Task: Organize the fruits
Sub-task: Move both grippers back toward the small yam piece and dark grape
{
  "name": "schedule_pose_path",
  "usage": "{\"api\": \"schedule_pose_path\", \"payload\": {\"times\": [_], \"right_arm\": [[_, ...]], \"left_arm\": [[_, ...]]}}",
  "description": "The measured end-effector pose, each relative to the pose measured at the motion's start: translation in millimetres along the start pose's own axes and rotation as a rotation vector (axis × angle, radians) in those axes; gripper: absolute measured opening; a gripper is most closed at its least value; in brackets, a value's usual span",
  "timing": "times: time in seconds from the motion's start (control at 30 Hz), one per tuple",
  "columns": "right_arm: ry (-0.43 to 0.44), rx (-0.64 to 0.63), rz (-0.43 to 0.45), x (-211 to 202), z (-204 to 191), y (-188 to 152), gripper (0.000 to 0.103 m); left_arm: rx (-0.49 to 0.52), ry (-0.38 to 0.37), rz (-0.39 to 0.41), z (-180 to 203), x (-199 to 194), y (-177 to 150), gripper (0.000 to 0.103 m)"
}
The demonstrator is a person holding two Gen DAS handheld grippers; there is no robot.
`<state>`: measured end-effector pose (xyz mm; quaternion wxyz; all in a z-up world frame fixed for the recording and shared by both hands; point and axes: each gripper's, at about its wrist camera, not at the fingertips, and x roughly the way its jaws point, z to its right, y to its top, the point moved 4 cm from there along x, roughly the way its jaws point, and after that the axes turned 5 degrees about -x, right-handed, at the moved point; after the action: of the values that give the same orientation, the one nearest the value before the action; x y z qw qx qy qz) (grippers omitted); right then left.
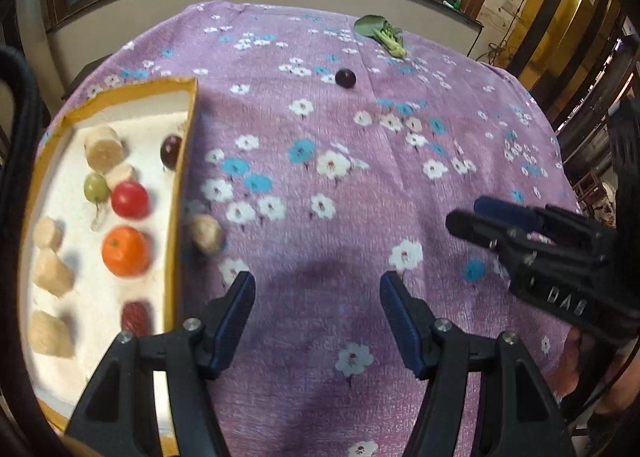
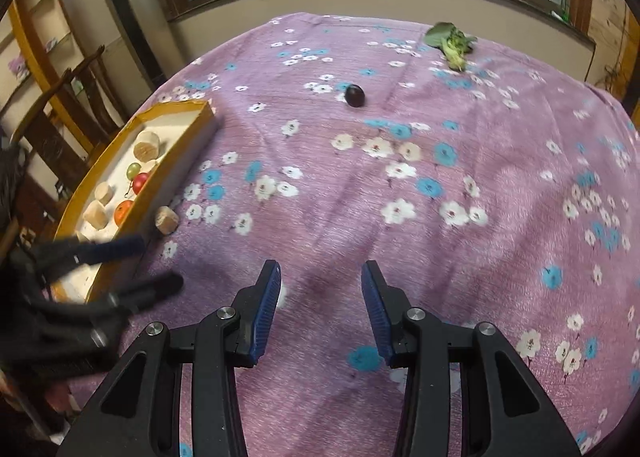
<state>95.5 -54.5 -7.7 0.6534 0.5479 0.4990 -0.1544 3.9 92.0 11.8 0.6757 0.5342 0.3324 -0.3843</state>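
A yellow-rimmed tray (image 1: 188, 145) at the left holds an orange (image 1: 125, 251), a red tomato (image 1: 129, 199), a green grape (image 1: 95, 187), a dark plum (image 1: 170, 151), a red date (image 1: 136, 317) and several beige chunks. One beige chunk (image 1: 206, 233) lies on the cloth just outside the tray wall. A dark plum (image 1: 345, 78) sits alone far out on the cloth (image 2: 355, 95). My left gripper (image 1: 317, 285) hovers open and empty beside the tray. My right gripper (image 2: 321, 271) is open over bare cloth, with nothing between its fingers, and shows in the left wrist view (image 1: 466, 213).
A leafy green vegetable (image 2: 450, 41) lies near the far right edge of the table. The purple flowered cloth (image 2: 400, 197) covers the whole table. Wooden chairs (image 2: 60, 113) and a tall standing unit (image 2: 124, 17) stand beyond the left side, under the windows.
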Motion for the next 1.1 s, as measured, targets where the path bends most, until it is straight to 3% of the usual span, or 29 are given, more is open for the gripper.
{"api": "schedule_pose_path", "payload": {"times": [0.1, 0.17, 0.23, 0.37, 0.47, 0.77, 0.93, 1.1], "right_arm": [[0.003, -0.008, 0.001, -1, 3, -3, 0.041], [0.015, -0.007, 0.002, 2, 3, -2, 0.041], [0.023, -0.009, -0.001, 5, 2, -2, 0.041], [0.036, -0.027, -0.004, 9, -5, 2, 0.041], [0.043, -0.038, 0.005, 10, -9, 6, 0.041], [0.072, -0.034, 0.017, 11, -6, 13, 0.041], [0.07, -0.031, 0.02, 13, 3, 19, 0.042], [0.072, -0.023, 0.051, 18, 16, 46, 0.042]], "left_arm": [[-0.016, 0.036, -0.01, -10, 2, -12, 0.067], [-0.027, 0.038, 0.015, -17, -3, -11, 0.056], [-0.045, 0.053, 0.024, -23, -7, -10, 0.053], [-0.053, 0.1, 0.032, -39, -9, -9, 0.024], [-0.108, 0.05, 0.015, -52, -10, -3, 0.024], [-0.115, 0.075, 0.019, -47, 10, 28, 0.026], [-0.109, 0.054, 0.021, -43, 24, 39, 0.029], [-0.143, 0.025, 0.025, -45, 25, 40, 0.029]]}}
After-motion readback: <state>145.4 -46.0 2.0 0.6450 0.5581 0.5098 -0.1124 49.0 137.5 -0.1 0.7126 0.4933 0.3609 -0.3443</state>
